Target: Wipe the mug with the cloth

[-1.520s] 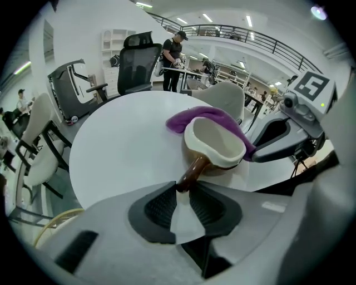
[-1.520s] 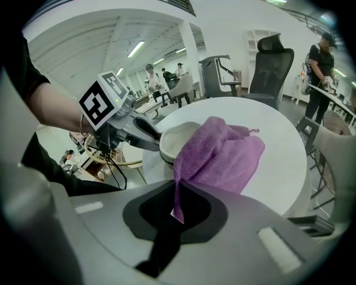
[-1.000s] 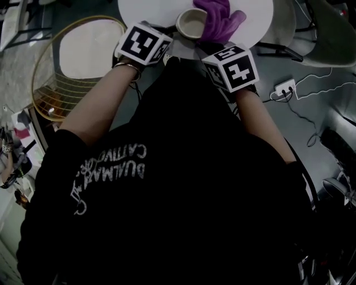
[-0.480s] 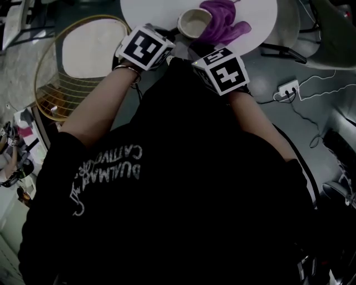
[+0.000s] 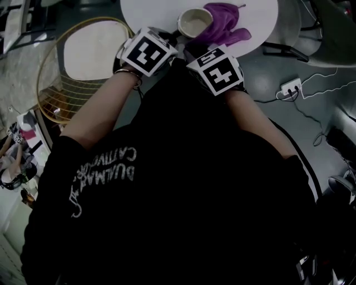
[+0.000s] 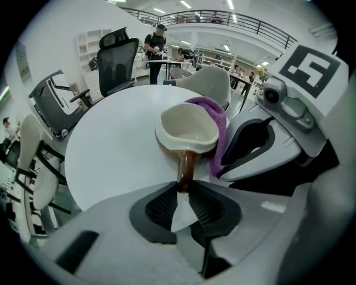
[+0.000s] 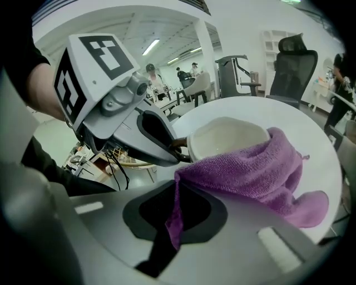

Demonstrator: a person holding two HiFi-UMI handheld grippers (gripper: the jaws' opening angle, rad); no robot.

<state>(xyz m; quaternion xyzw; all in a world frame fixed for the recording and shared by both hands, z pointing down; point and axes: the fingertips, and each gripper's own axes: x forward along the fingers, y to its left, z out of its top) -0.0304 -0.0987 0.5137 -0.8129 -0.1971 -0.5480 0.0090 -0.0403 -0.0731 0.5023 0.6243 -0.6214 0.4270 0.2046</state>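
A cream mug [image 5: 194, 22] stands near the front edge of a round white table [image 5: 150, 11]. My left gripper [image 6: 182, 192] is shut on its brown handle [image 6: 185, 167], which sits pinched between the dark pads. A purple cloth [image 7: 256, 172] lies against the mug's [image 7: 225, 139] right side and trails onto the table. My right gripper [image 7: 175, 217] is shut on one corner of that cloth. In the head view the marker cubes of the left gripper [image 5: 147, 52] and right gripper [image 5: 217, 70] hide both pairs of jaws. The cloth [image 6: 218, 125] wraps behind the mug [image 6: 186, 131].
A gold wire chair with a white cushion [image 5: 83, 55] stands left of the table. A power strip [image 5: 289, 87] and cables lie on the floor at the right. Office chairs [image 6: 117, 55] and a standing person [image 6: 156, 44] are beyond the table.
My right gripper has come back and to the left, closer to the left gripper. The cloth has slid off the mug's rim to its right side. The left gripper still holds the handle.
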